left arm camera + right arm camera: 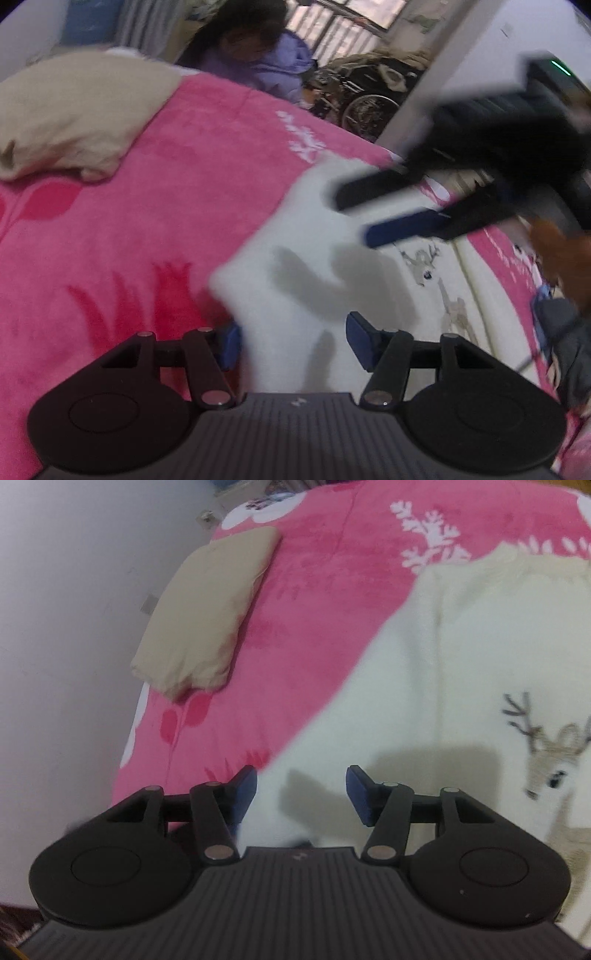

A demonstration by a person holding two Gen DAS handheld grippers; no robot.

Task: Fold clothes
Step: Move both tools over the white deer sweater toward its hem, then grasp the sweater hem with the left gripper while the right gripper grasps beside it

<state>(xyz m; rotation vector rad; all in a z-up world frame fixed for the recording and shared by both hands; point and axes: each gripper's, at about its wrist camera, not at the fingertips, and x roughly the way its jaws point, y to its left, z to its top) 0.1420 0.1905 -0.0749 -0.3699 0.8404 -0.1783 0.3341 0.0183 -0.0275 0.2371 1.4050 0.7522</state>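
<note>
A white sweater [461, 672] with a deer motif [550, 760] is lying flat on the pink blanket [314, 590] of the bed, its long axis running from near to far in the right wrist view, with one sleeve angling toward the near left. The left gripper [293, 343] is hovering over that sleeve, fingers spread wide and holding nothing. The right gripper [301, 794] is also hanging above the white fabric, fingers wide apart. A folded beige garment [207, 605] is sitting at the far left.
</note>
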